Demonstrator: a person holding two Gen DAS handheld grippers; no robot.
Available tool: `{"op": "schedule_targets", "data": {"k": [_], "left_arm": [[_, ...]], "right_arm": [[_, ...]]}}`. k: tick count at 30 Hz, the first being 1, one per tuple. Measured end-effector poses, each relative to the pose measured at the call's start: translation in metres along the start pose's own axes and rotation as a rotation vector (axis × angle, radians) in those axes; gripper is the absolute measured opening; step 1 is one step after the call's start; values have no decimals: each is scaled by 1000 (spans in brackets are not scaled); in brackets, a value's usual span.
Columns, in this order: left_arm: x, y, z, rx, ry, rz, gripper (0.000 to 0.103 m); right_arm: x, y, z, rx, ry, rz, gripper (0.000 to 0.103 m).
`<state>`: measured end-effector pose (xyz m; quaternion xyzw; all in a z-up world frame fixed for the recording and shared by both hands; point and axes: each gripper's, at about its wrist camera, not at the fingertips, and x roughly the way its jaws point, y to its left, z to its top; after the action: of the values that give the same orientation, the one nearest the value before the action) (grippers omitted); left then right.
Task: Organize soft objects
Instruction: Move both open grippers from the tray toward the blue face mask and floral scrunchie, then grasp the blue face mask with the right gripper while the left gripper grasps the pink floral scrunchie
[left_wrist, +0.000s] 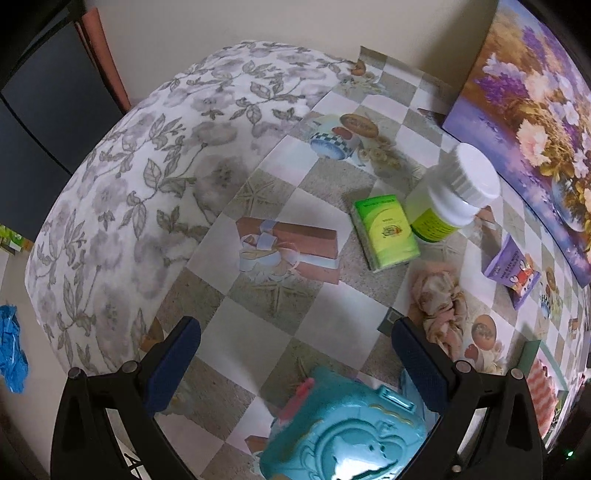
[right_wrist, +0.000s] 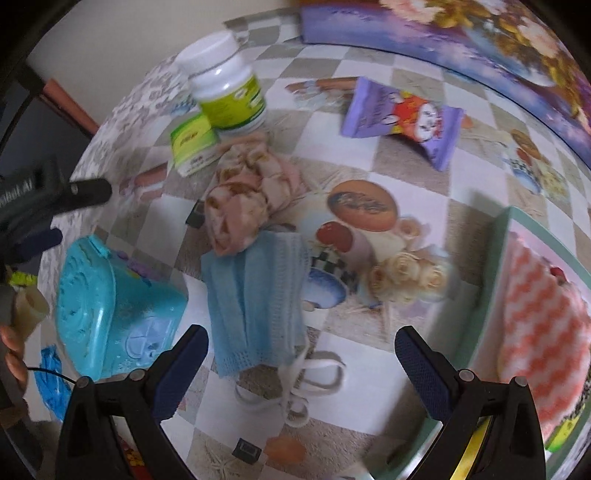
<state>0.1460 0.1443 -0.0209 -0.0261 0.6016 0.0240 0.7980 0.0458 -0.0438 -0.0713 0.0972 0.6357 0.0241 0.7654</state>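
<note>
**Both Hand-Held Grippers Empty Above Cluttered Surface**

The right hand-held gripper (right_wrist: 301, 354) hung over the checkered surface (right_wrist: 376, 332) with its jaws spread wide and nothing between them. The blue face mask (right_wrist: 255, 302) lay flat just ahead of its fingertips, white ear loops trailing toward 6 o'clock. The crumpled pink floral cloth (right_wrist: 243, 199) touched the mask's upper edge at 12 o'clock. A pink chevron cloth (right_wrist: 543, 332) sat inside the pale green box (right_wrist: 491, 306) at 3 o'clock. The turquoise toy case (right_wrist: 110, 295) stood at 9 o'clock of the mask.

The left hand-held gripper (left_wrist: 295, 350) was likewise parted and held nothing. The white-capped bottle (left_wrist: 454, 192) and green packet (left_wrist: 386, 230) lay at its 1 o'clock, touching each other. The purple wipes pack (left_wrist: 511, 271) lay at 2 o'clock, apart from the cloth.
</note>
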Motion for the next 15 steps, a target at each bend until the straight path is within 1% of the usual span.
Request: {"op": "schedule_targets", "data": {"k": [8,11,15], "left_arm": [[8,10,5,-40,14,-14,103],[10,9,5,-41,15,-21,103],[10,6,6,-33,14,-26,103]], "right_arm": [[24,20,1,-68,18,-25,102],[29,27,2,-107,-1,-73,102],[34,36,3,-129,-27,-101,102]]}}
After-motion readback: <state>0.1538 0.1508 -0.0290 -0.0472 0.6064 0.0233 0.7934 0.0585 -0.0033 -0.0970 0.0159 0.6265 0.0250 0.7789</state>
